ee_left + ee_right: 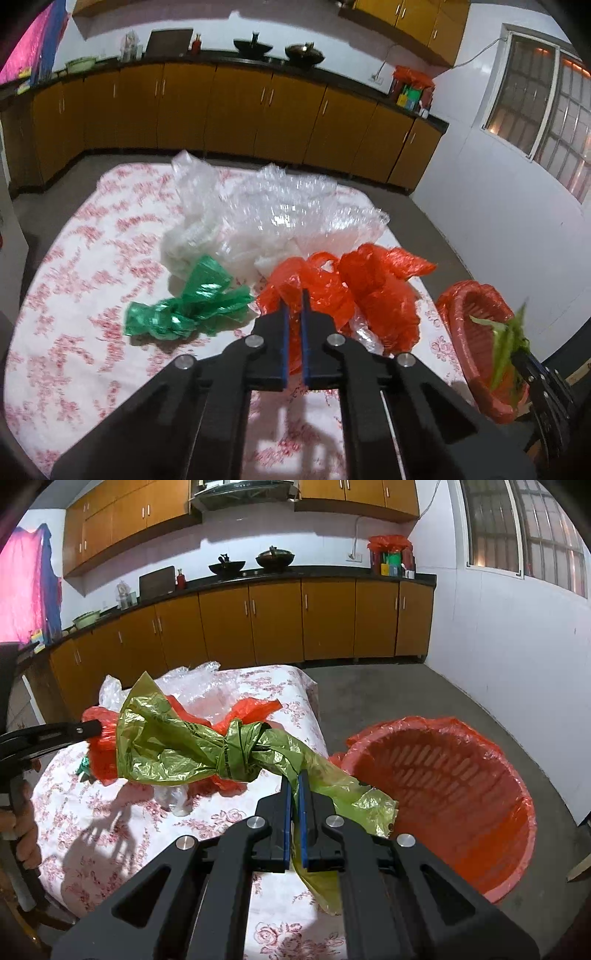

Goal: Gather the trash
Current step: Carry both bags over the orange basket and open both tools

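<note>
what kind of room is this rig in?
Almost certainly a home kitchen: a run of orange-brown base cabinets under a dark counter, two woks on the hob, a range hood above.

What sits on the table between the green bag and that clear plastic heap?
Nothing: in the left wrist view the green bag rests directly against the clear plastic heap, no tablecloth showing between.

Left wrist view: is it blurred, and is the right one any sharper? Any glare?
Left wrist view: motion blur smears the clear plastic and green bag; small glare spots on the clear film. Right wrist view: sharp, olive bag crisp, with shiny highlights and hard shadows on the tablecloth.
</note>
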Action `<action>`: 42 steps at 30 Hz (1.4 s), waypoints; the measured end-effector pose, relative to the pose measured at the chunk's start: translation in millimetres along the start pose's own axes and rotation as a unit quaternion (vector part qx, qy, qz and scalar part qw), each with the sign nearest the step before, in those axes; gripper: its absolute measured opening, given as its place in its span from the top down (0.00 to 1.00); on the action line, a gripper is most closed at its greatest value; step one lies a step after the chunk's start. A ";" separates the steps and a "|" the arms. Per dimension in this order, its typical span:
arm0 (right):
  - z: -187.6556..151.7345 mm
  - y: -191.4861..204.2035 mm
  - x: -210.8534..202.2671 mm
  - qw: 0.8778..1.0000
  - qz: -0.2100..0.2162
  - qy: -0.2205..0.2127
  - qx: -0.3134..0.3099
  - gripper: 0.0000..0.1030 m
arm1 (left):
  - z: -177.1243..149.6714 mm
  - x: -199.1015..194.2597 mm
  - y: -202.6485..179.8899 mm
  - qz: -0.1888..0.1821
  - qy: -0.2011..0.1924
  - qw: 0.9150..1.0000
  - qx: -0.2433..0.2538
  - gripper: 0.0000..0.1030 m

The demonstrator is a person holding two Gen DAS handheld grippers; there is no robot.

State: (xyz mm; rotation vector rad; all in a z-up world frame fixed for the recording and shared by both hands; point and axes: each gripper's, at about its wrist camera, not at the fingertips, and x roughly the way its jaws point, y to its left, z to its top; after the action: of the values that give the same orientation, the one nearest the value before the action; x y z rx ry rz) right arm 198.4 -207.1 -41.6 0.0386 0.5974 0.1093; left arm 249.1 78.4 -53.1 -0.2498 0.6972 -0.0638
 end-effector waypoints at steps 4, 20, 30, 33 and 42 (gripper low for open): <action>3.8 5.7 -5.4 1.000 0.003 -0.008 0.000 0.96 | 1.8 -33.9 5.2 0.002 -0.027 1.000 -0.003 0.94; 18.0 -3.6 -37.3 0.999 -0.016 -0.041 0.019 0.96 | 10.5 -103.8 -1.4 -0.013 -0.081 0.997 0.011 0.94; 21.8 -55.2 -54.2 0.992 -0.086 -0.050 0.073 0.96 | 16.4 -106.9 -55.5 -0.070 -0.088 0.993 0.031 0.94; 20.6 -71.8 -55.0 0.988 -0.113 -0.048 0.095 0.96 | 15.6 -101.4 -75.7 -0.090 -0.085 0.992 0.039 0.94; 13.2 -120.2 -55.9 0.969 -0.195 -0.042 0.147 0.96 | 1.4 -60.1 -149.9 -0.156 -0.051 0.984 0.063 0.94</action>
State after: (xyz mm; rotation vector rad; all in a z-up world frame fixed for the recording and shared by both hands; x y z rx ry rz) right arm 171.0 -333.0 -7.6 0.2111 0.5237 -0.3622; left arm 207.7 -57.9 22.9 -0.2374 0.5452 -0.3907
